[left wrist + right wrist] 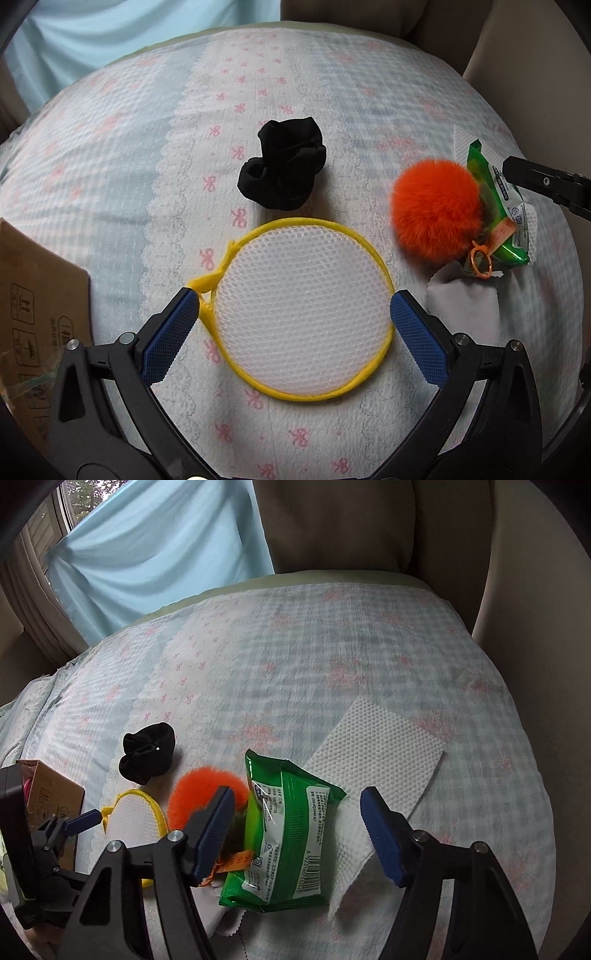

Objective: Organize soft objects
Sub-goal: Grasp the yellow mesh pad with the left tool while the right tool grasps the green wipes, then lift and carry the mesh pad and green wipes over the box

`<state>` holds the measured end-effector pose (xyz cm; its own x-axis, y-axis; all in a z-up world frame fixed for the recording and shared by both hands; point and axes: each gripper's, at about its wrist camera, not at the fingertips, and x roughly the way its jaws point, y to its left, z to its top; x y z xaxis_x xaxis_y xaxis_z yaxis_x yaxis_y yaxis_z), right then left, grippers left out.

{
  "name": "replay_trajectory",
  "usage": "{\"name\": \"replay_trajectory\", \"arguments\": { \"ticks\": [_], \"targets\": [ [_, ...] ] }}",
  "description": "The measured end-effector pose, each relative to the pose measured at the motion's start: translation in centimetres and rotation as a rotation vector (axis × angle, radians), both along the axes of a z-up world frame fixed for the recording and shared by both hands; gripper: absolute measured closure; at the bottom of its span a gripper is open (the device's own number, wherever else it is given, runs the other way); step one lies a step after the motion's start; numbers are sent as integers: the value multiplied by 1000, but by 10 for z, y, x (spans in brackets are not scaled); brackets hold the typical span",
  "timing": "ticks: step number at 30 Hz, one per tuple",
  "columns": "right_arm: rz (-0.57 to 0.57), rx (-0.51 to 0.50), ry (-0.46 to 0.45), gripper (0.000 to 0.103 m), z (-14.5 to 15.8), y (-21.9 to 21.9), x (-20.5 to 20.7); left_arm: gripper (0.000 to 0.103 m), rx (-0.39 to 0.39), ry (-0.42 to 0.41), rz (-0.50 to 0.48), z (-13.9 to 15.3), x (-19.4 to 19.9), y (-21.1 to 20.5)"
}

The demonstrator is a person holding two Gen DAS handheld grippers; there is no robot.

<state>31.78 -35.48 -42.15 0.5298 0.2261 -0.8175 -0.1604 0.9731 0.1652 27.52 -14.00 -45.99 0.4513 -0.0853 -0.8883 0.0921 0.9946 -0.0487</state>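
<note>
The soft things lie on a bed [110, 155] spread with a pale blue-and-white checked quilt with pink bows. Near the bed's front edge sits a round white mesh pouch [303, 325], flat, honeycomb-textured, bound in a yellow rim with a small yellow loop at its left side. The left hand-held gripper [295, 306] is spread wide around it, one blue pad just beside the yellow loop and the other just beside the opposite rim; whether either touches cannot be told, and nothing is clamped. Farther in lies a crumpled black scrunchie [282, 170]. Toward the right edge a fluffy orange pom-pom [436, 206] with an orange ring rests against a shiny green wipes packet [284, 845], which lies partly on a white embossed paper towel [376, 738]. The right hand-held gripper [297, 808] stands released, its jaws on either side of the packet and clear of it. A cardboard box [33, 295] stands at the left edge.
</note>
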Motion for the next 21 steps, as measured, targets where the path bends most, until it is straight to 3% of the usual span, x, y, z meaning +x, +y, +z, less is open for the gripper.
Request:
{"name": "replay_trajectory", "arguments": {
  "ticks": [7, 12, 18, 21],
  "targets": [
    [29, 33, 46, 58, -21, 5, 10, 0, 22, 7, -27, -20, 7, -8],
    [49, 26, 34, 63, -25, 14, 7, 2, 46, 4, -38, -25, 7, -12],
    [32, 37, 30, 67, -24, 14, 7, 22, 55, -2, -82, -24, 5, -16],
    [21, 39, 27, 68, -22, 13, 6, 51, 50, -2, -106, -21, 3, -19]
  ]
}}
